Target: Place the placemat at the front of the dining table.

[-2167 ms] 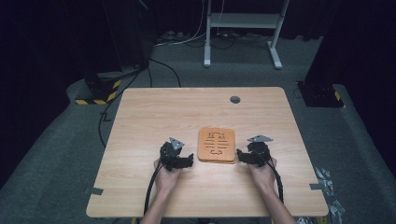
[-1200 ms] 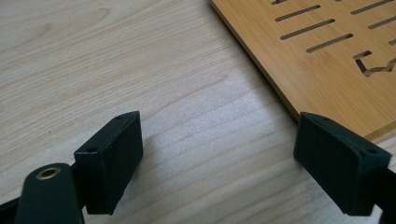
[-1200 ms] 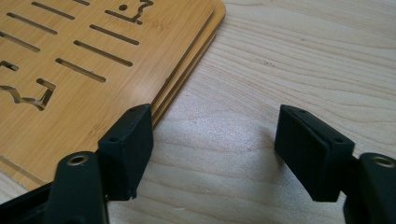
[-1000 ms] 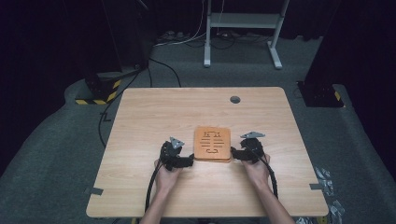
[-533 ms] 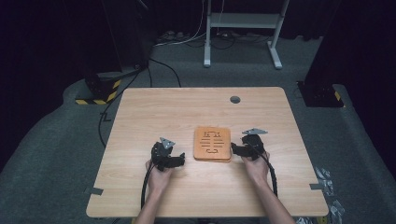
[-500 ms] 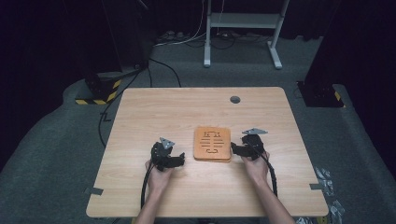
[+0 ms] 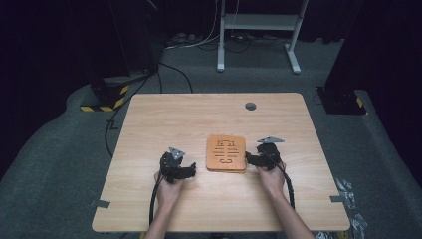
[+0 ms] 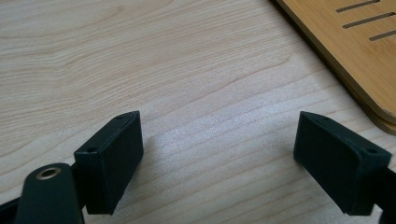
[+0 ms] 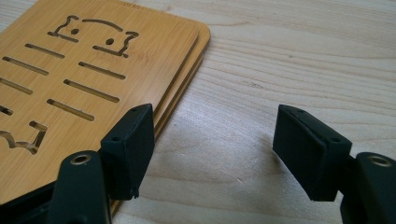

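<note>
Left gripper: jaws spread, nothing between them, resting on bare table just left of the bamboo board. Board lies flat at table centre, near side. Right gripper: jaws spread, one pad over the board's right edge, not pinching. Judgement: to grip well, straddle the thin edge squarely, close low. Open tabletop all round; the table's near edge is close to the wrists

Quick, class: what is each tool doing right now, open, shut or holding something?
Left tool: open, holding nothing, over bare table.
Right tool: open, holding nothing, one jaw above the wooden board edge.
</note>
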### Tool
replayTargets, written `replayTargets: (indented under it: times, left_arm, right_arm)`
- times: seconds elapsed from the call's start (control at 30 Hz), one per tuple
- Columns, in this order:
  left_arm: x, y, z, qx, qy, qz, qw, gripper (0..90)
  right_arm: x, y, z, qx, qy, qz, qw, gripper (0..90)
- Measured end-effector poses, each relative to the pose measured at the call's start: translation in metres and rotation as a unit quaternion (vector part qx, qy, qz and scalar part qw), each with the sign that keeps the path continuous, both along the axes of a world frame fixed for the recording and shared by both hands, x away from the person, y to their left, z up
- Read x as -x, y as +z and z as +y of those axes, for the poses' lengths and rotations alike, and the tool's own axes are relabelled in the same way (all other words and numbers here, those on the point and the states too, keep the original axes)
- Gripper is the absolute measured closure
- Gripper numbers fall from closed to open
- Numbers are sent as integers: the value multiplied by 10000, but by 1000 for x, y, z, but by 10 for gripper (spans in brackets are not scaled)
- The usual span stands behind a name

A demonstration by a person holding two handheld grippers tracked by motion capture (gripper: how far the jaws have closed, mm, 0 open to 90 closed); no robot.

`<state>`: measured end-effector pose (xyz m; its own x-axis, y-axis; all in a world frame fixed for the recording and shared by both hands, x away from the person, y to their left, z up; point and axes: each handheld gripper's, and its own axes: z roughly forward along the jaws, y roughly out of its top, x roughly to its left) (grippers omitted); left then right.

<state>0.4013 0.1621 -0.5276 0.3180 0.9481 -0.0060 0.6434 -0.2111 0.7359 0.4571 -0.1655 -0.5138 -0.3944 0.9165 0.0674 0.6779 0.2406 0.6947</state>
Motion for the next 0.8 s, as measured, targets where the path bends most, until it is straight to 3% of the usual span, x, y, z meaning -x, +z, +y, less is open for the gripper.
replayTargets:
  times: [0.8]
  left_arm:
    - [0, 0, -1, -12, 56, 16, 10000, 158]
  right_arm:
    - [-1, 3, 15, 116, 229, 50, 9997, 297]
